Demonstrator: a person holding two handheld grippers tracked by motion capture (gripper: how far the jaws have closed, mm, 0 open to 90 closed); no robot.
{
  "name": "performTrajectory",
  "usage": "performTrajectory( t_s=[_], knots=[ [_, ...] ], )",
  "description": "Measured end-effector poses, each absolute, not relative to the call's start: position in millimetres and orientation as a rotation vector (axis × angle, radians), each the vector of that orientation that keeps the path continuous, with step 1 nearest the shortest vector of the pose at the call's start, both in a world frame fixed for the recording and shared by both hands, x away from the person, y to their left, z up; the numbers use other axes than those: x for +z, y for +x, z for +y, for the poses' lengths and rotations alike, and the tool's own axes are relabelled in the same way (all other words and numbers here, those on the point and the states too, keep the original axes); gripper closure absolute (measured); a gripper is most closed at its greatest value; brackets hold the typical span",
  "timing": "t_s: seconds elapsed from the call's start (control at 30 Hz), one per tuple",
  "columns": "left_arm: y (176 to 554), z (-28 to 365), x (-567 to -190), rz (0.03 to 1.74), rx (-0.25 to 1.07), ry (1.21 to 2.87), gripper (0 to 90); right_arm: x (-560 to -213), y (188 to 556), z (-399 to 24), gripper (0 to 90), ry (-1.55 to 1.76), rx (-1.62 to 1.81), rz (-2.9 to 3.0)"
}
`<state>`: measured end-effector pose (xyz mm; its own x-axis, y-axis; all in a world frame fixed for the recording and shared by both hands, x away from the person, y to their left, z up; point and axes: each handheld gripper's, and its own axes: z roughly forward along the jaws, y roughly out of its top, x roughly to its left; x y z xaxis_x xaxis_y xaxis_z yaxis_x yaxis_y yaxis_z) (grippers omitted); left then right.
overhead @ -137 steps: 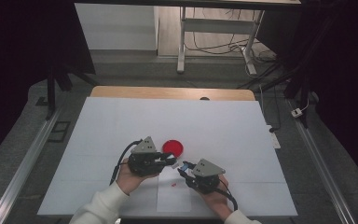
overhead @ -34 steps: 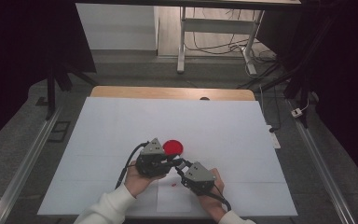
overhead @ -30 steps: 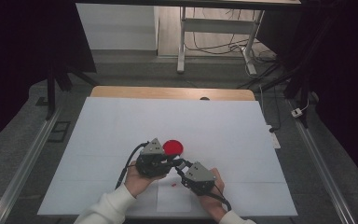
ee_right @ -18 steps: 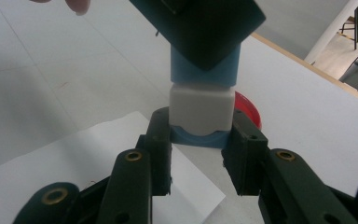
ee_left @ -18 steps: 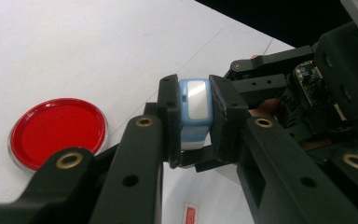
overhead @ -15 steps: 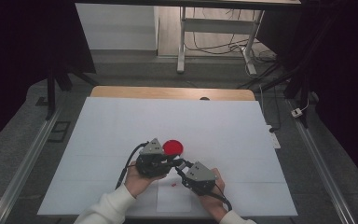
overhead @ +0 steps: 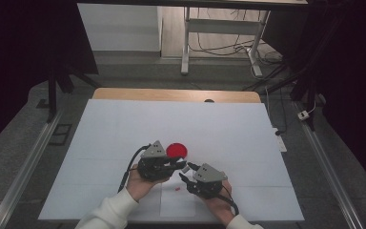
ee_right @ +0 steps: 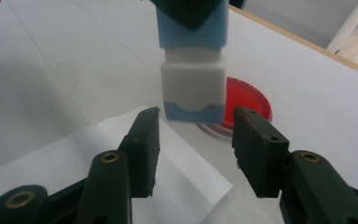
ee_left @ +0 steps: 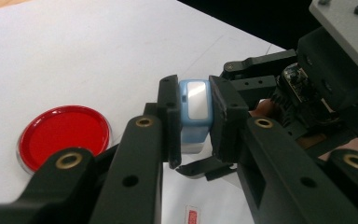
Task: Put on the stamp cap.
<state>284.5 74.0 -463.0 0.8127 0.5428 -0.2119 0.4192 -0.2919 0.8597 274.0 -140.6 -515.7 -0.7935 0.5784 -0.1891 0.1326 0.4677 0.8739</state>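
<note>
Between the left tool's (ee_left: 193, 123) pads, blue-and-white stamp (ee_left: 195, 114), clamped.

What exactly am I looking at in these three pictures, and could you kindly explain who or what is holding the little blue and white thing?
A person sits at a white table and holds a hand-operated tool with two black jaws in each hand. The high view looks down from above the person. The other two pictures come from small cameras riding on the tools, looking along their jaws.

The left gripper is clamped on a small blue and white stamp-like block, held above the table. The right gripper sits just below that block; its jaws have just been opening and now stand apart on either side of its white lower end without pressing it.

On the table lie a round red dish and a white sheet of paper bearing a small red mark.
</note>
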Motion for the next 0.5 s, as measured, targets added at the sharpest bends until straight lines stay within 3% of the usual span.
performTrajectory(
  t_s=[0.5],
  knots=[
    [285, 84, -457, 0.708, 0.182, 1.916, 75.3, -515, 282, -191, 46.4, 0.723, 1.266, 2.313]
  ],
)
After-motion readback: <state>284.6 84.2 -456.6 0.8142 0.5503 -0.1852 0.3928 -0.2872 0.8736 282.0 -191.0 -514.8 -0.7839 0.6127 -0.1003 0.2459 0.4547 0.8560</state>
